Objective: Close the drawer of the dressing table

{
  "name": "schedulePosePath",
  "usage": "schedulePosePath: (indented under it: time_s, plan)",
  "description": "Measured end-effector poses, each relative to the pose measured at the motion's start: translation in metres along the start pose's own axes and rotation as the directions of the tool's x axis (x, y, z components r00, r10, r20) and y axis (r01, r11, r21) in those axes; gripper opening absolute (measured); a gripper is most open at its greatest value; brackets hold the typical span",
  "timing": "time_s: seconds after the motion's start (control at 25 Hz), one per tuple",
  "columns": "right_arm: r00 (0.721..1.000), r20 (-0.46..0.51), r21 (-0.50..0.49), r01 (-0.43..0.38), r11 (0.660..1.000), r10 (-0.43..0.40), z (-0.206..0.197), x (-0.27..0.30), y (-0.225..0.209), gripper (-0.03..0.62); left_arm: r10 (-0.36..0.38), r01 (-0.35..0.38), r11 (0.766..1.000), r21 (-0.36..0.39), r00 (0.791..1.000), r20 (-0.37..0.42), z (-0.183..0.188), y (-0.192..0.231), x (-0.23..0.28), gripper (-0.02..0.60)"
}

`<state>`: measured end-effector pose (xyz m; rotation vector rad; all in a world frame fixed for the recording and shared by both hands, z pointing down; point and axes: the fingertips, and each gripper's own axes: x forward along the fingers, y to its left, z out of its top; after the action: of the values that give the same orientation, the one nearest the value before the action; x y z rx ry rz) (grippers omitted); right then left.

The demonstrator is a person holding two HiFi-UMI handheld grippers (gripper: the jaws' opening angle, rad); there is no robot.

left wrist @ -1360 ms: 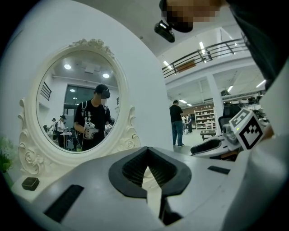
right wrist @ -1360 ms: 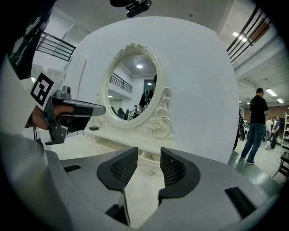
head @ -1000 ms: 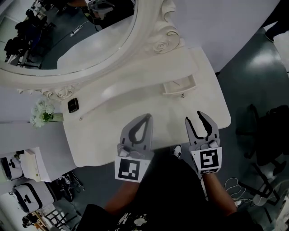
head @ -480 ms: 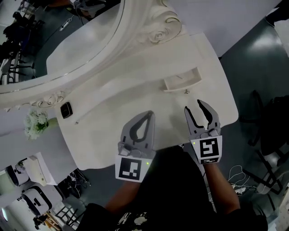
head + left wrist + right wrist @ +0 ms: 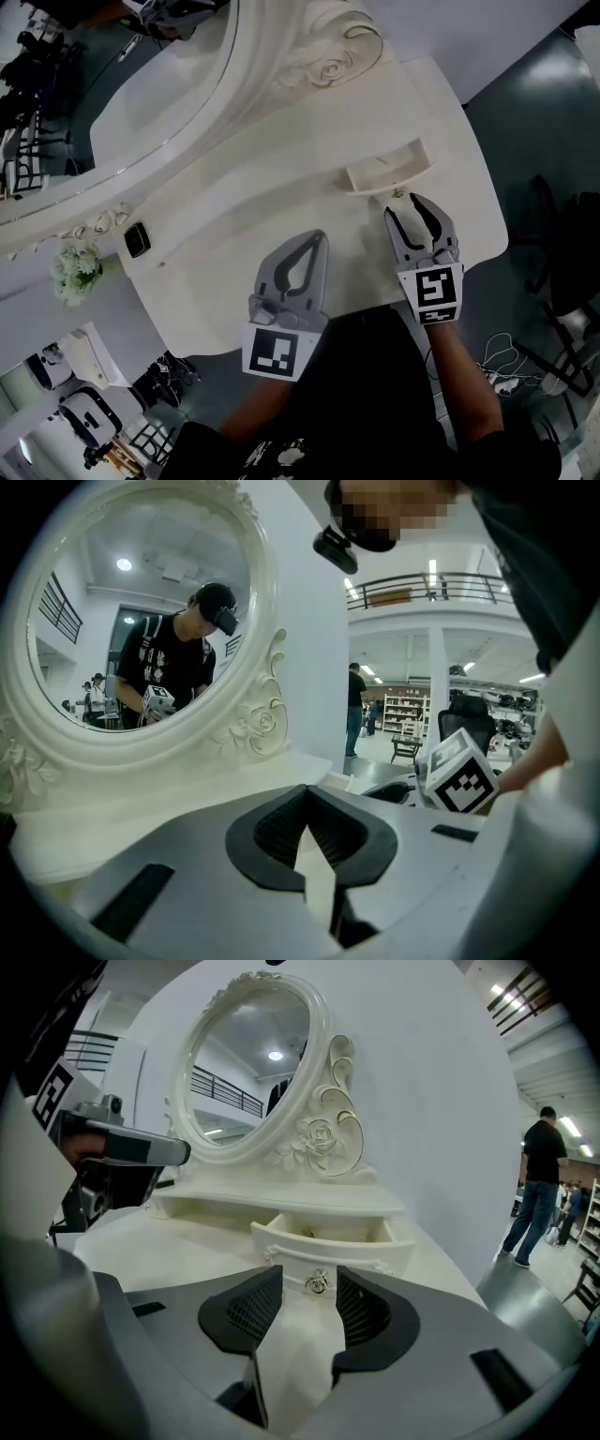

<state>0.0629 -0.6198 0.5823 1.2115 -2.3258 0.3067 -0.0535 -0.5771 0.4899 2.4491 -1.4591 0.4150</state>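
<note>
The drawer [image 5: 388,170] stands open. The right gripper [image 5: 406,208], just before it, has empty jaws that have just been opening, spread, facing its knob [image 5: 318,1282]. The left gripper [image 5: 318,238], farther from the drawer, has its jaws pressed together, empty.

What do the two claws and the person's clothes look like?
The left claw and right claw are light grey, tapered, with dark ribbed pads inside. Each carries a white cube with black square markers. The clothes are black.

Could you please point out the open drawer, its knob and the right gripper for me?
drawer [image 5: 286,1244], right gripper view, on its white front panel.
knob [image 5: 318,1282], right gripper view, on the knob's centre.
right gripper [image 5: 410,211], head view, midway between its open fingertips.
</note>
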Motion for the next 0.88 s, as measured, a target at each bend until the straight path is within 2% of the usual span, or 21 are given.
schedulePosePath:
  time_s: [0.28, 0.52, 0.88]
  plan:
    - [1.000, -0.025, 0.011, 0.005, 1.000, -0.005, -0.009, 0.014, -0.004, 0.156, -0.019, 0.019, 1.000, 0.001, 1.000, -0.020, -0.004, 0.005, 0.010, 0.003]
    - [0.999, -0.031, 0.015, 0.021, 1.000, -0.021, -0.011, 0.023, -0.007, 0.093, -0.036, 0.037, 0.999, 0.009, 0.999, -0.028, -0.005, 0.010, 0.016, 0.003]
    - [0.998, -0.017, 0.045, 0.056, 0.997, -0.055, -0.010, 0.023, -0.009, 0.087, -0.048, 0.049, 0.998, 0.027, 0.999, -0.021, -0.003, 0.017, 0.022, 0.003]
